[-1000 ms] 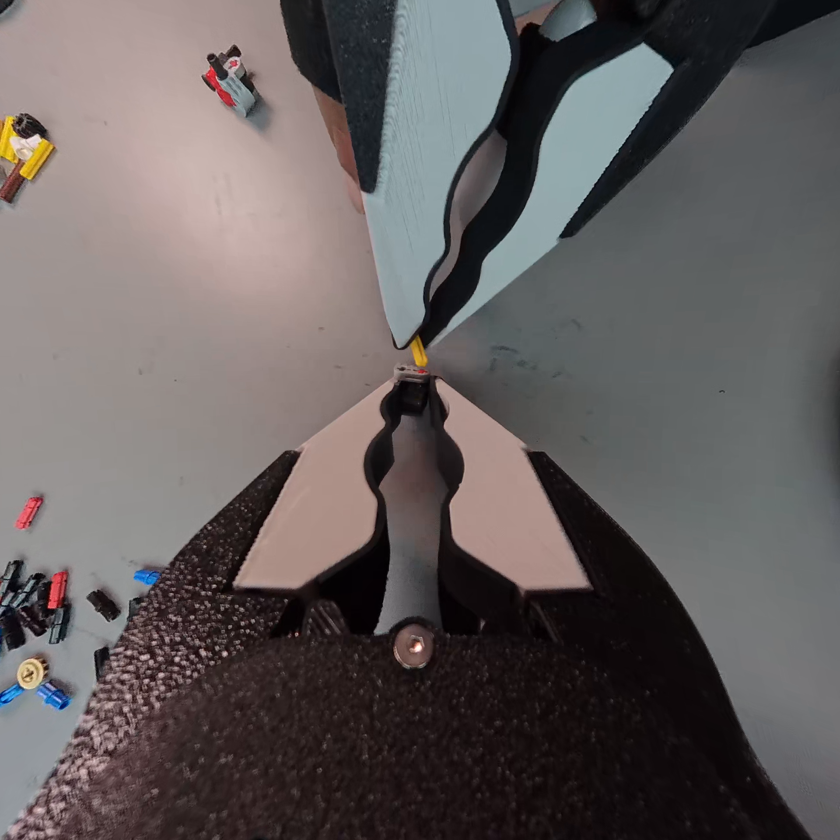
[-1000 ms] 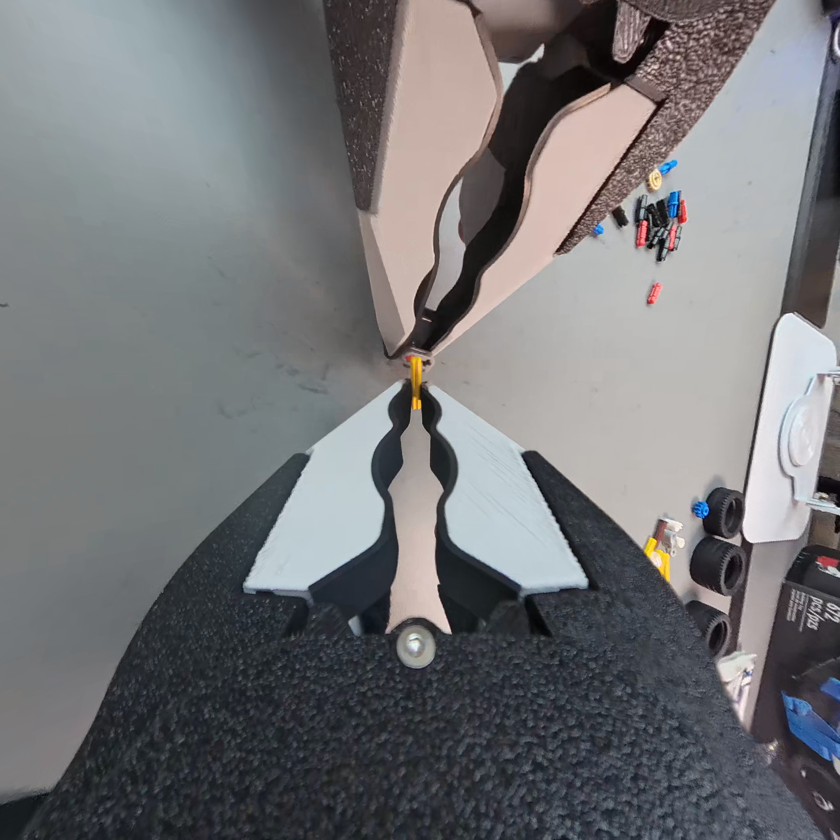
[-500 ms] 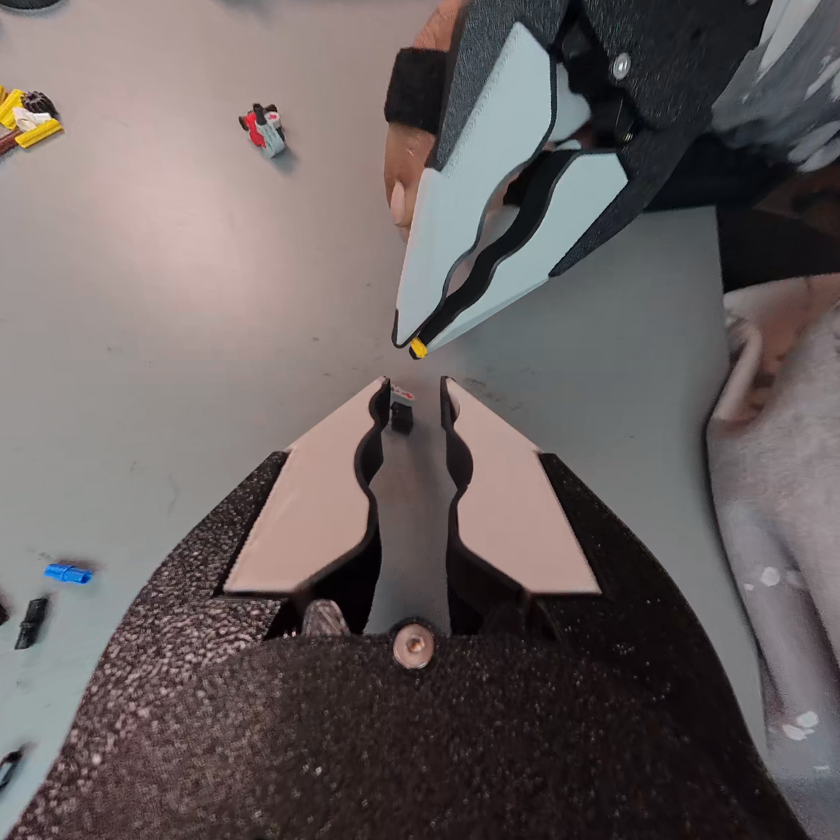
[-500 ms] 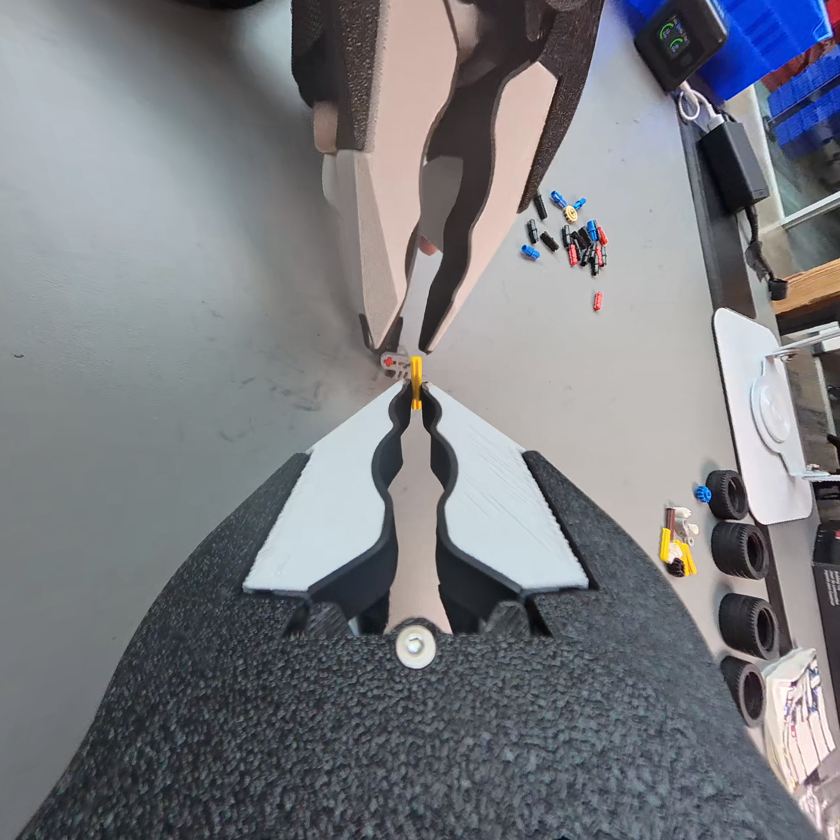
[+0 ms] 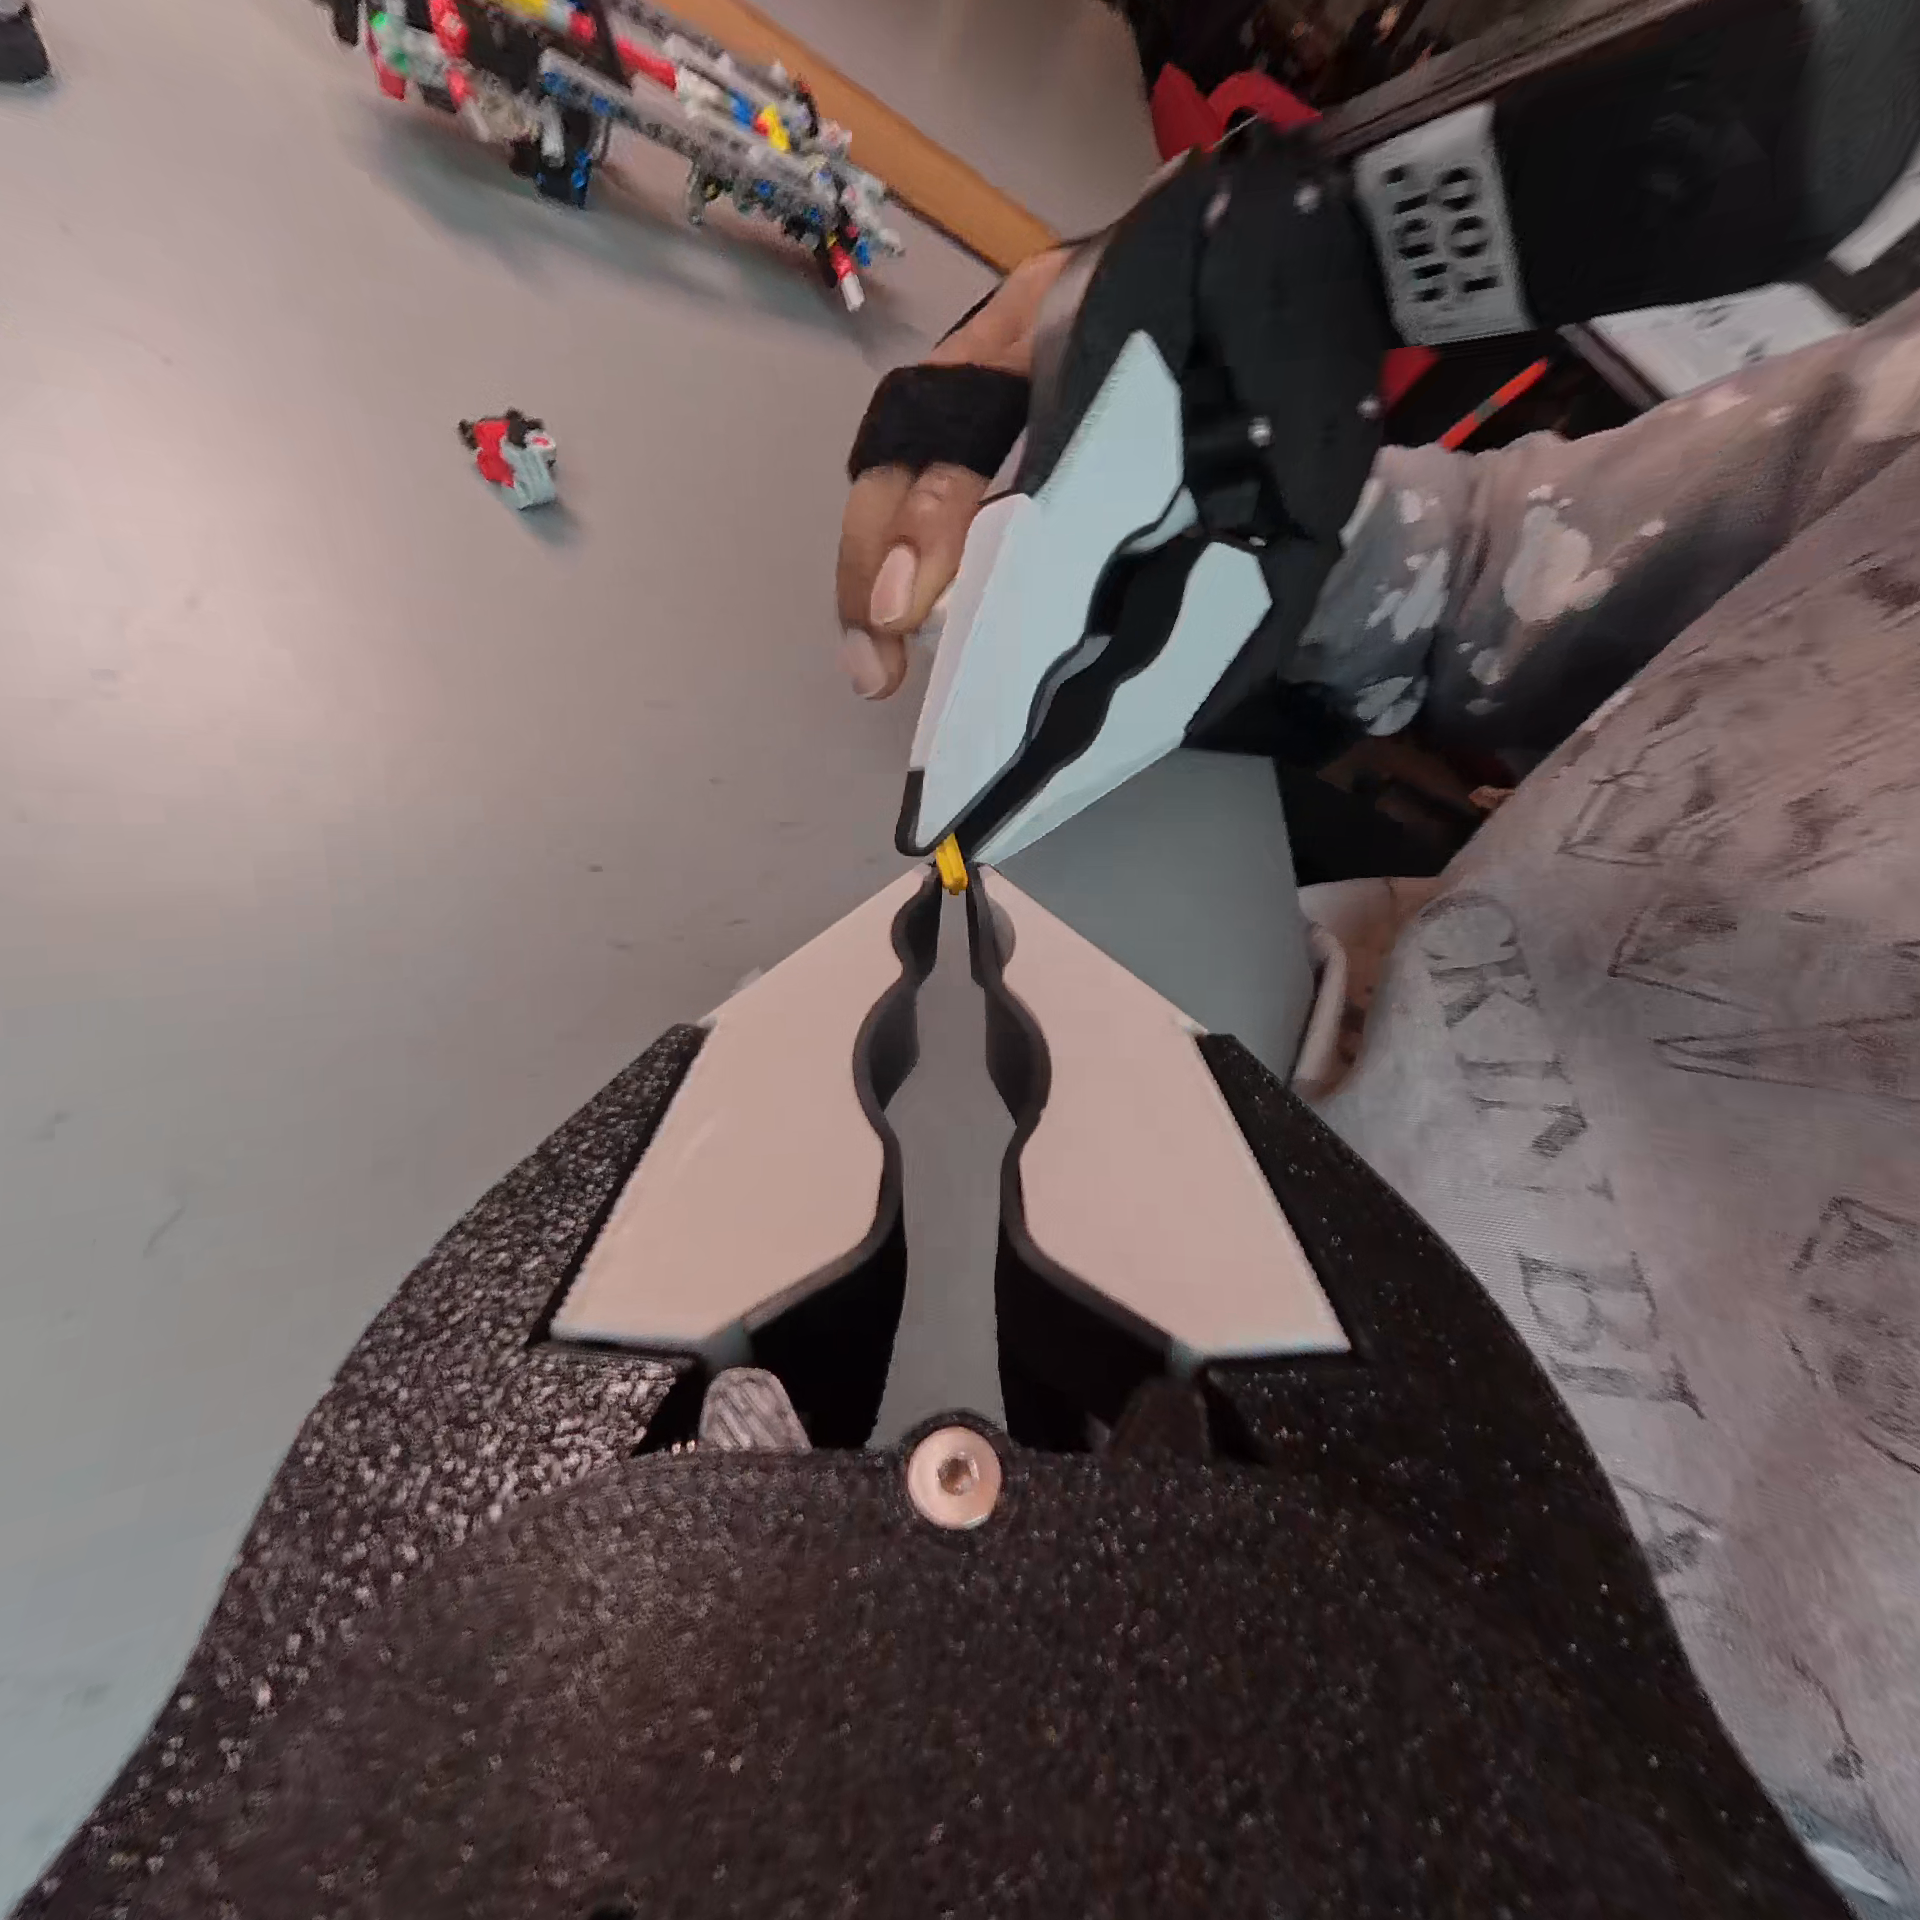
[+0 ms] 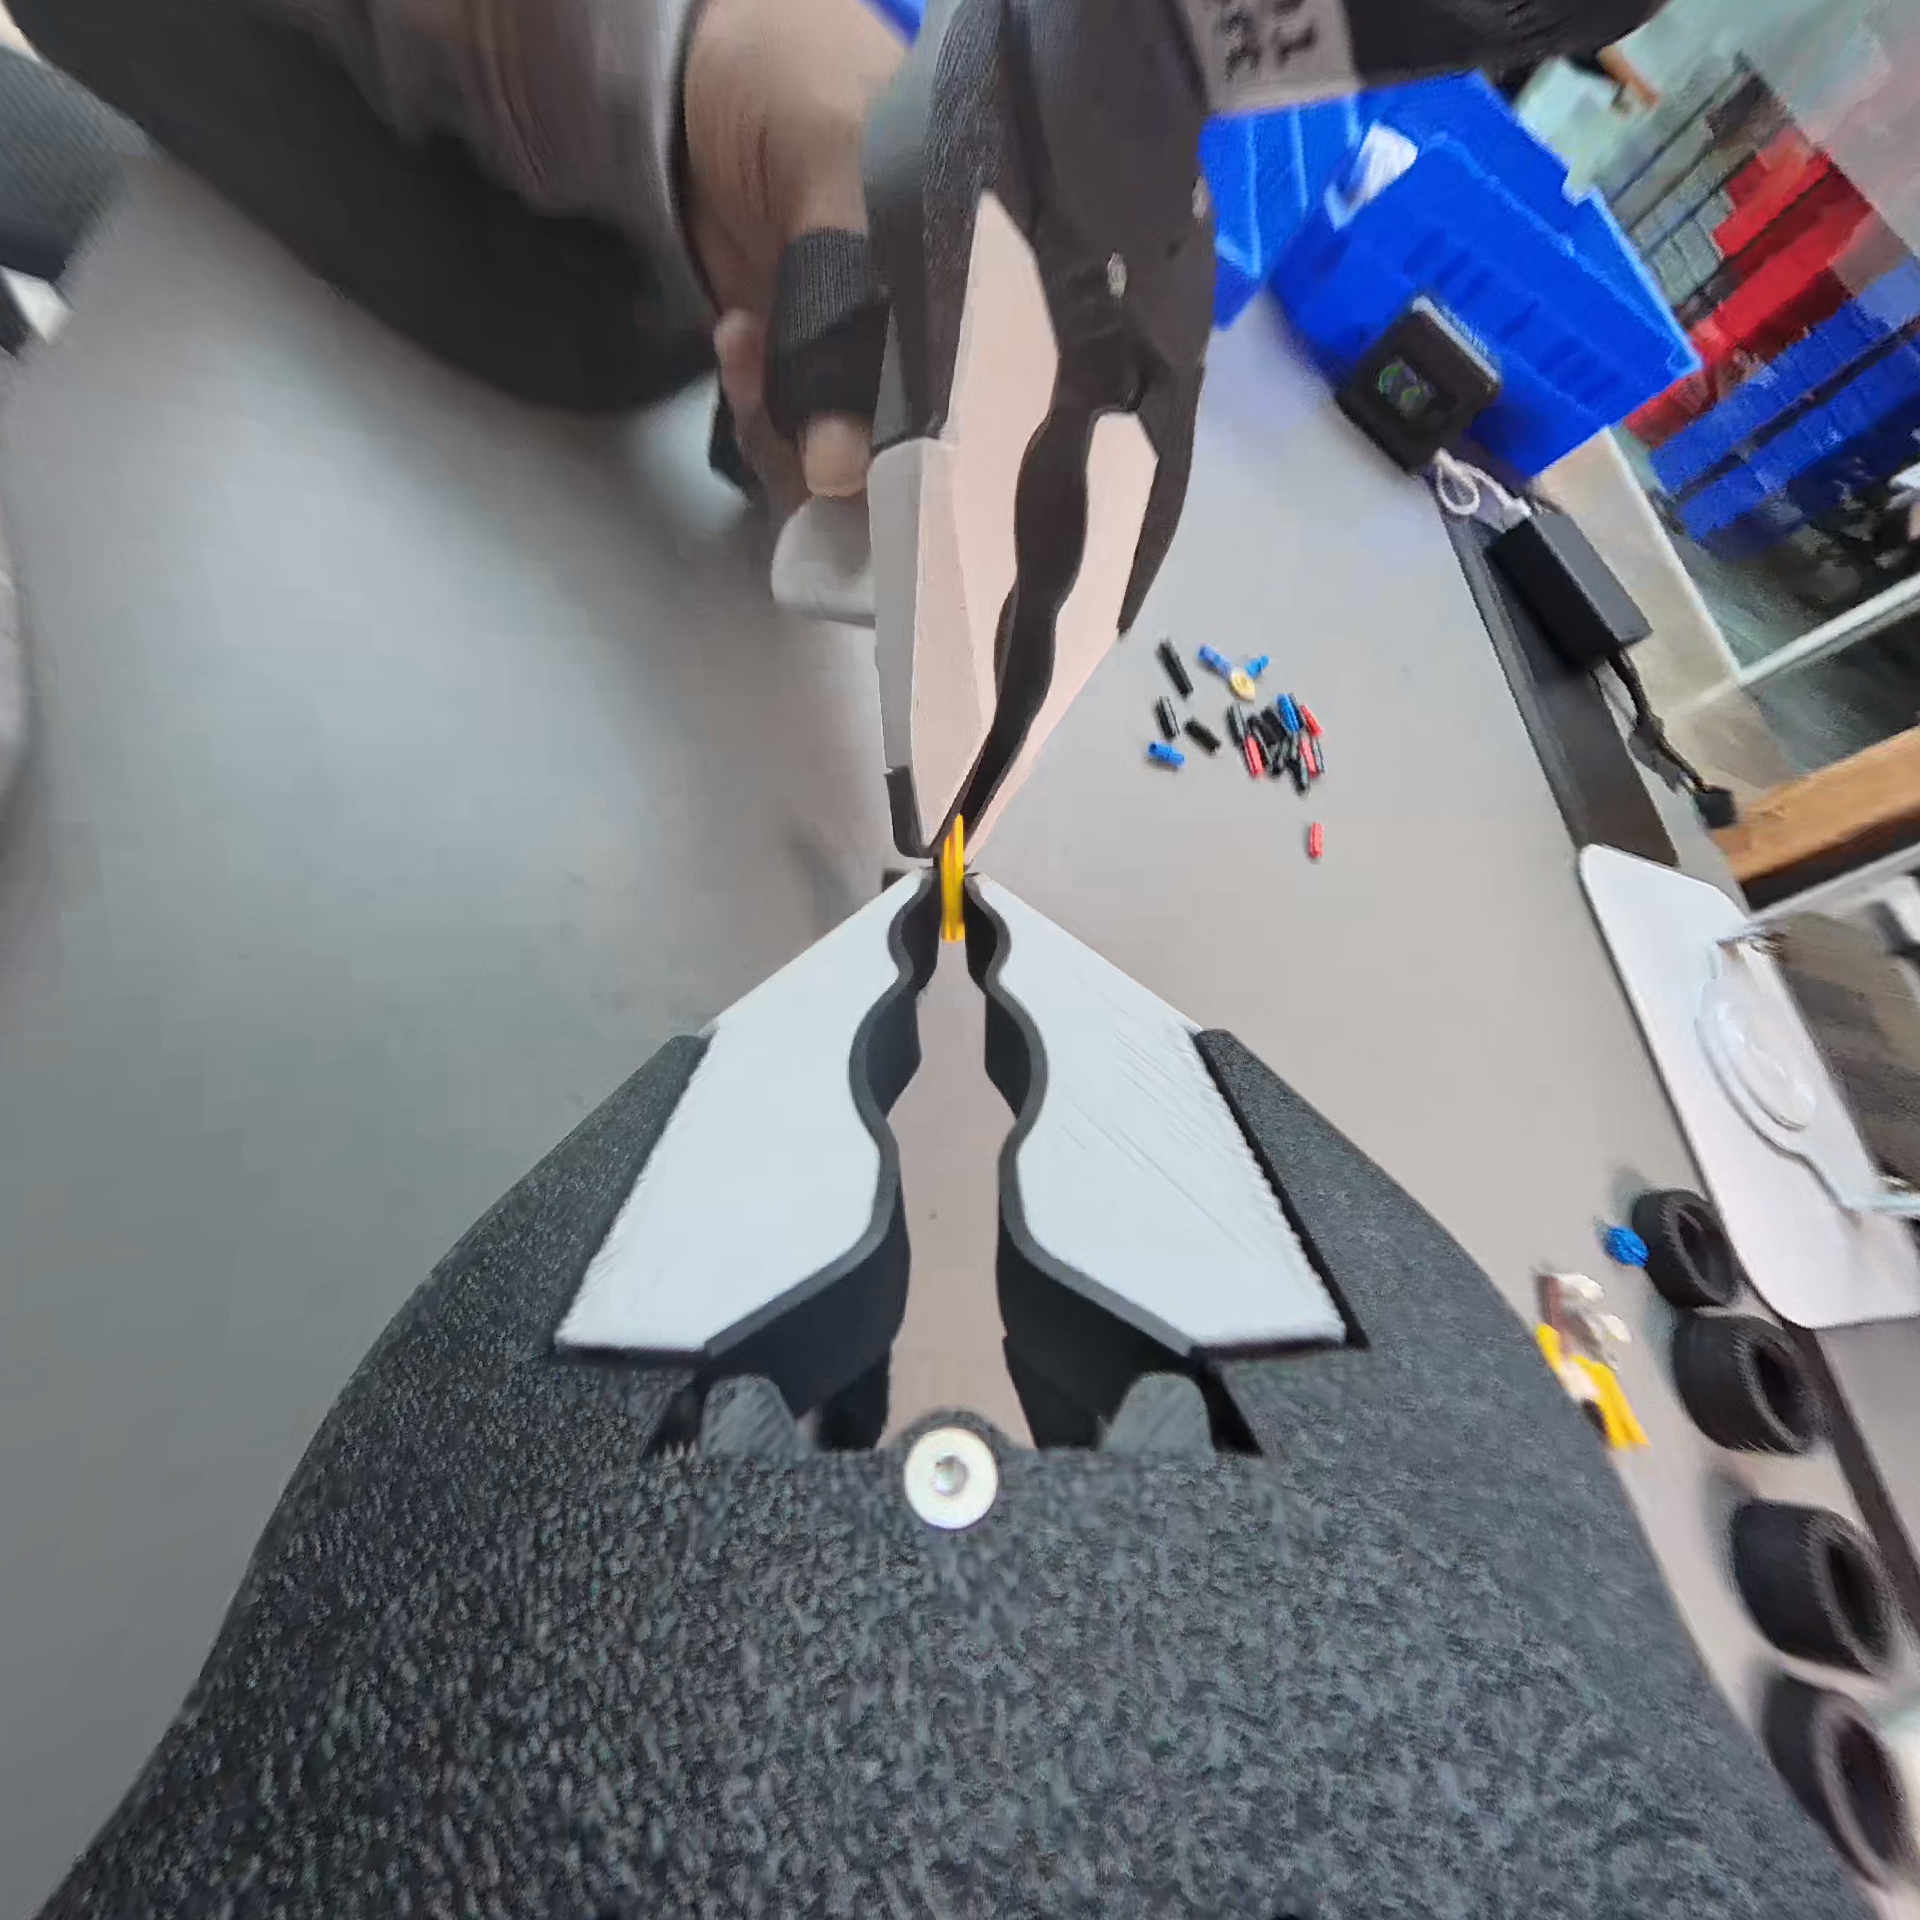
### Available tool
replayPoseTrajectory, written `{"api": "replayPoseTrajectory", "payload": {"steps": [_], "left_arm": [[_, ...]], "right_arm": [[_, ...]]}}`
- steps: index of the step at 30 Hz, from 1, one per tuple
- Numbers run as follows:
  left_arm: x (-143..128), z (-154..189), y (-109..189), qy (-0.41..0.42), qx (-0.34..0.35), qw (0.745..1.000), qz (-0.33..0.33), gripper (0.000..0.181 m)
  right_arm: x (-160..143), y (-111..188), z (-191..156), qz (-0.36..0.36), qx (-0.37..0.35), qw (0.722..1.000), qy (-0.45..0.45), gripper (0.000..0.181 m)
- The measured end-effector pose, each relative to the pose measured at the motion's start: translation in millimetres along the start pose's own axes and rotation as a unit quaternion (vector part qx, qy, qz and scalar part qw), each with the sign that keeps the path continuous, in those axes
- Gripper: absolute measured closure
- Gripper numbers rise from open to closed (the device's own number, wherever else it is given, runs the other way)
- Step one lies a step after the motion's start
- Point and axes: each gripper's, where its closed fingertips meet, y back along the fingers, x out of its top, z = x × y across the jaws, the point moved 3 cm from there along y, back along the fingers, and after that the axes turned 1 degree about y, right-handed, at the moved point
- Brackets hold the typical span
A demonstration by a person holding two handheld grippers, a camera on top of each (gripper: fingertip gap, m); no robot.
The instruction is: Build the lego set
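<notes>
A thin yellow pin [image 6: 951, 894] is pinched in my right gripper [image 6: 951, 883], whose grey-blue jaws are shut on it above the grey table [image 6: 364, 831]. My left gripper [image 6: 935, 831] comes in from above, tip to tip, with its beige jaws closed narrowly on the pin's far end. In the left wrist view the left gripper [image 5: 948, 891] meets the right gripper [image 5: 940, 844] from the upper right, with the yellow pin [image 5: 950, 871] between the tips. The small grey piece seen earlier is out of sight.
A pile of small black, blue and red pins [image 6: 1247, 727] lies beyond the grippers. Black tyres [image 6: 1683, 1262], a yellow assembly [image 6: 1590, 1371] and a white tray [image 6: 1714, 1091] sit right. A long built model [image 5: 623, 104] and a small red-grey assembly [image 5: 509, 462] lie far left.
My left gripper held a small grey piece, opened half a second ago, and has now closed on the yellow pin's end. Both grippers have tilted up from the table.
</notes>
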Motion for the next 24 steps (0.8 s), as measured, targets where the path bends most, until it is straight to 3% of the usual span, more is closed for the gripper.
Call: {"api": "replayPoseTrajectory", "payload": {"steps": [1,3,7,14,24], "left_arm": [[4.8,6.5,5.0,-0.002,-0.032,0.999,0.024,0.177],[14.2,20.9,14.9,-0.010,-0.095,0.993,0.068,0.178],[23.7,33.7,24.0,-0.002,-0.153,0.982,0.111,0.178],[28.0,43.0,29.8,0.015,-0.209,0.968,0.138,0.179],[29.6,47.8,31.1,-0.077,-0.152,0.975,0.146,0.178]], "right_arm": [[8.8,5.4,1.5,0.053,0.016,0.998,-0.037,0.178],[27.3,15.6,3.2,0.161,0.059,0.978,-0.115,0.178],[44.4,23.2,4.5,0.237,0.058,0.960,-0.135,0.177],[60.9,29.9,3.5,0.253,0.021,0.963,-0.095,0.177],[63.1,31.9,3.5,0.243,0.035,0.963,-0.115,0.178]]}}
